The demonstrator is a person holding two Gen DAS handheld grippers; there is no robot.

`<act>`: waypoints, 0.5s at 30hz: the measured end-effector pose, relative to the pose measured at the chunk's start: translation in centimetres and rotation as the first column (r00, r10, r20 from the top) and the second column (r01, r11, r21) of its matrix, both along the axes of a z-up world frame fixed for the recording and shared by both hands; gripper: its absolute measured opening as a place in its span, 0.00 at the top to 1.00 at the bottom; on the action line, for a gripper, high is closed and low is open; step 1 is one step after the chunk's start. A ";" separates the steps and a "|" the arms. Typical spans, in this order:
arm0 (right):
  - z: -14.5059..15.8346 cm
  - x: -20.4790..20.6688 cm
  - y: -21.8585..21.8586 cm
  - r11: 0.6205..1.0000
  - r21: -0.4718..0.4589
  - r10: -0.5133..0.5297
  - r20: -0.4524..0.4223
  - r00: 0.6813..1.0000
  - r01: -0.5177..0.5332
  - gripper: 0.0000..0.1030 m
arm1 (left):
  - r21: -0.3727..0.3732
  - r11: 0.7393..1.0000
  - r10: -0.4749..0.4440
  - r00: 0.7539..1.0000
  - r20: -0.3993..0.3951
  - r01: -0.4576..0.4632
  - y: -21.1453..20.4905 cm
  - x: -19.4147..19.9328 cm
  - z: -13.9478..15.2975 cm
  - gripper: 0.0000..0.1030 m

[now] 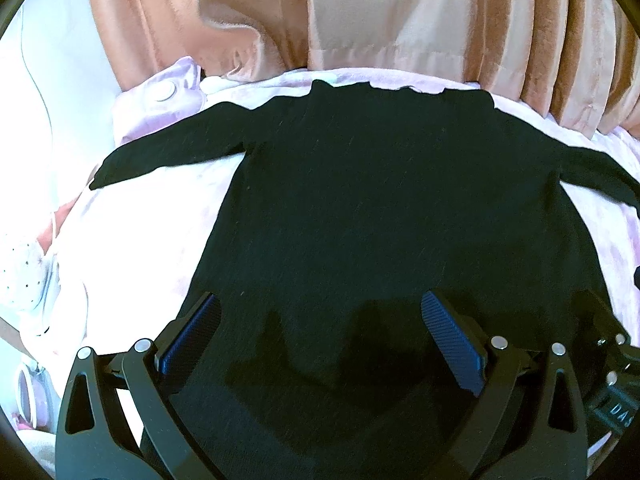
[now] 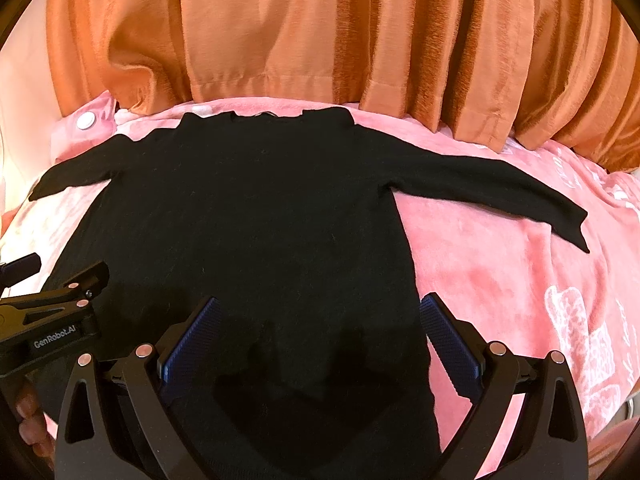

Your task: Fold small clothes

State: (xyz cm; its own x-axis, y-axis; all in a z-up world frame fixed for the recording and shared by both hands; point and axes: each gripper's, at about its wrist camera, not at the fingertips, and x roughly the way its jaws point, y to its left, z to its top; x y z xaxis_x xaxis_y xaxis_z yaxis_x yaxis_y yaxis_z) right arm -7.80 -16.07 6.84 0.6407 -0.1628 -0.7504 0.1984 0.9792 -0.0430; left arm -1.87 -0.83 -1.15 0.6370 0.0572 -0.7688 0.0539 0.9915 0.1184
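Observation:
A small black long-sleeved sweater point(image 1: 376, 208) lies flat on a pink blanket point(image 1: 160, 216), neck away from me, both sleeves spread out sideways. It also shows in the right wrist view point(image 2: 248, 216). My left gripper point(image 1: 320, 312) is open and empty, hovering over the hem on the sweater's left side. My right gripper point(image 2: 318, 316) is open and empty over the hem on the right side, its right finger beyond the sweater's edge. The left gripper also shows at the left edge of the right wrist view point(image 2: 60, 300).
An orange-brown curtain point(image 2: 320, 40) hangs along the far edge of the bed. The pink blanket point(image 2: 500, 280) extends to the right with a white print point(image 2: 588, 340). White items point(image 1: 28, 272) lie at the far left.

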 end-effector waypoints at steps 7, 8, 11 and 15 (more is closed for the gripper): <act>-0.9 -1.9 -1.0 0.998 0.051 -0.032 -0.032 0.999 0.034 0.05 | 0.021 1.000 0.005 0.999 -0.034 -0.005 0.8 -1.9 -1.0 0.05; -1.1 -2.0 -1.0 0.998 0.055 -0.034 -0.037 0.999 0.036 0.05 | 0.023 1.000 0.010 0.999 -0.037 -0.009 0.9 -2.0 -1.1 0.05; -1.5 -2.6 -0.7 0.998 0.055 -0.034 -0.046 0.998 0.036 0.05 | 0.024 0.999 0.021 0.999 -0.037 -0.021 1.3 -2.5 -1.1 0.05; -2.2 -3.9 -0.4 0.998 0.053 -0.040 -0.061 0.997 0.043 0.05 | 0.025 0.999 0.027 0.999 -0.039 -0.026 1.4 -2.9 -1.2 0.05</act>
State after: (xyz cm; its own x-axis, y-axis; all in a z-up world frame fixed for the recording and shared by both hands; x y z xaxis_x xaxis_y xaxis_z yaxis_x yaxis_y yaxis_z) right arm -11.68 -16.52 4.66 0.5875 -0.1460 -0.7959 0.2376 0.9714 -0.0028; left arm -4.81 0.52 -2.32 0.6041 0.0933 -0.7914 0.0324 0.9894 0.1414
